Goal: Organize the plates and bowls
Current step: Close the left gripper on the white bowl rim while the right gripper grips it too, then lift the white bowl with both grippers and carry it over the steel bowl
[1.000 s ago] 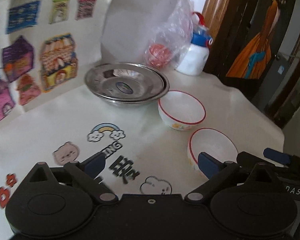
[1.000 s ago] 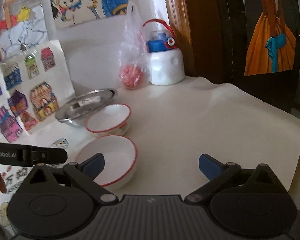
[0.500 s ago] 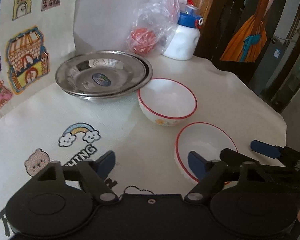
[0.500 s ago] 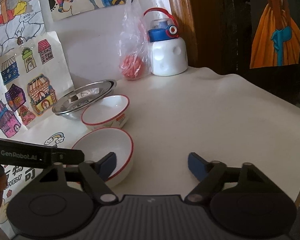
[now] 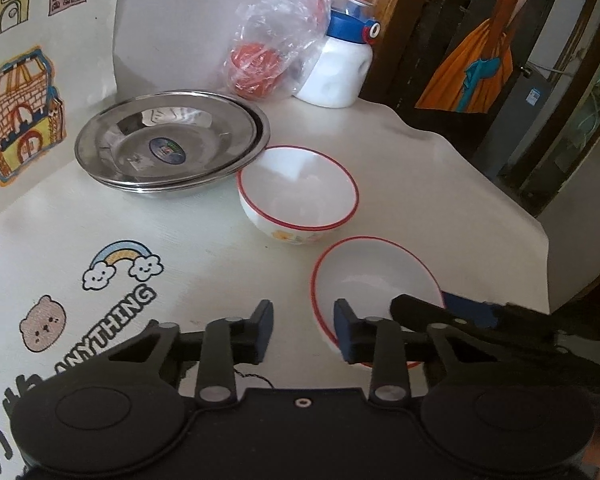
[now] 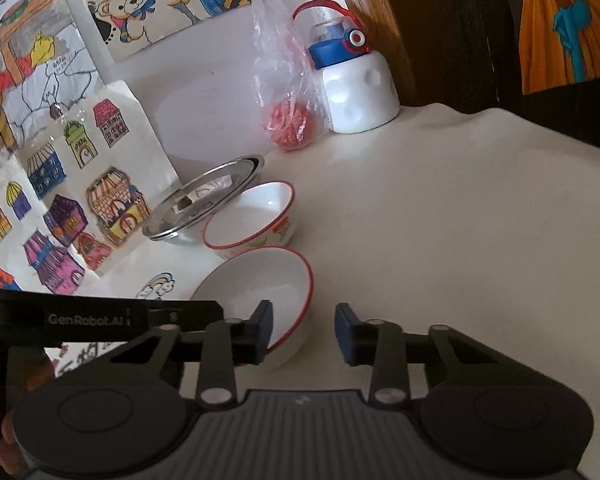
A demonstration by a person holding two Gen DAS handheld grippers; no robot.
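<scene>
A home: children's drawings (image 6: 112,184) behind the table (image 6: 440,220).

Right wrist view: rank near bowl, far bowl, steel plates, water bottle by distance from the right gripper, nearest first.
From the right gripper:
1. Near bowl, just ahead, by the left finger.
2. Far bowl, behind it.
3. Steel plates, stacked, farther back and left.
4. Water bottle, at the back by the wall.

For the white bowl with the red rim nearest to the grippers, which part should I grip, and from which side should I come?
Grip the rim of the near bowl, one finger inside and one outside the thin wall, coming from above on the side facing the grippers. It sits upright and open, too wide to span. The far side is crowded by the second bowl. The right gripper, whose fingers have just been closing, has nothing between them.
</scene>
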